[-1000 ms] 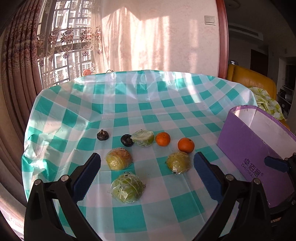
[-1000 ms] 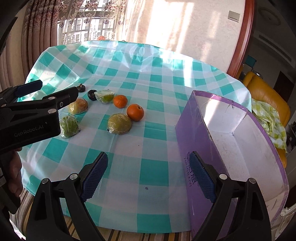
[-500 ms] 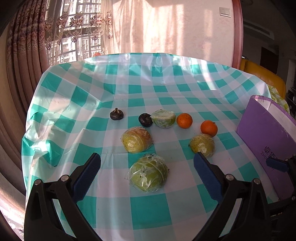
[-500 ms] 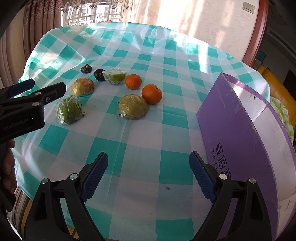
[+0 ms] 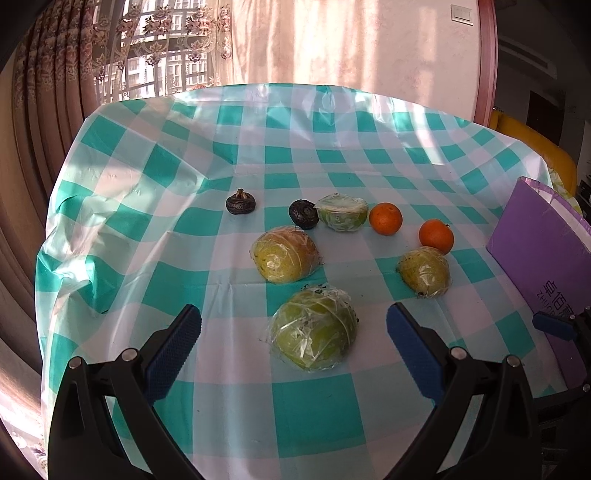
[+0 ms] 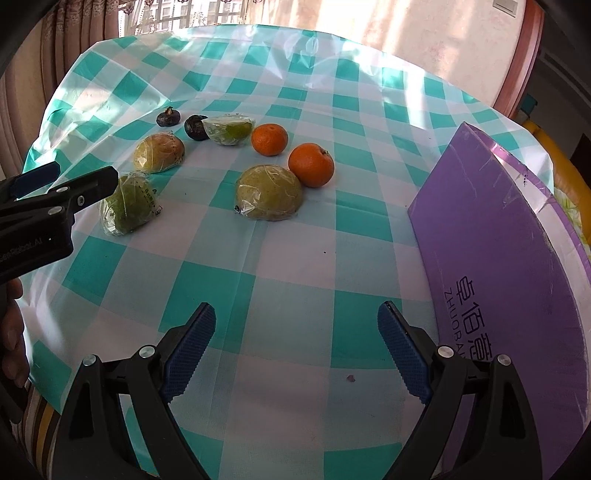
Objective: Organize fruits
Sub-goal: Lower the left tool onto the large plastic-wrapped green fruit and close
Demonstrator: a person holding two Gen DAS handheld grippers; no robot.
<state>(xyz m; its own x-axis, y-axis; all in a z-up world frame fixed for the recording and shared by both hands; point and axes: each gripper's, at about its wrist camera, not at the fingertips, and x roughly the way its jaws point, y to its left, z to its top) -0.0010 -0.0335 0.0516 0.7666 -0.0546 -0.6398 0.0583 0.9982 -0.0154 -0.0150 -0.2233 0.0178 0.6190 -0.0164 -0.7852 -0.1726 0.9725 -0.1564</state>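
Reaching step: left gripper [image 5: 293,326] spread wide, empty, nearing wrapped green fruit [image 5: 314,334]; right gripper [image 6: 296,338] likewise released. Next, probably: straddle, clench, carry to purple box [image 6: 517,258].

Wrapped green fruit [image 5: 314,334] nearest; two oranges [image 5: 385,218] beside purple box [image 5: 543,254].

checked tablecloth [image 5: 317,402], lace curtain [image 5: 162,48], wall switch [image 5: 461,14]

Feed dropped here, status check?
Left gripper open, lined up on wrapped green fruit. Right gripper open, empty. Purple box at right. Nothing blocking.
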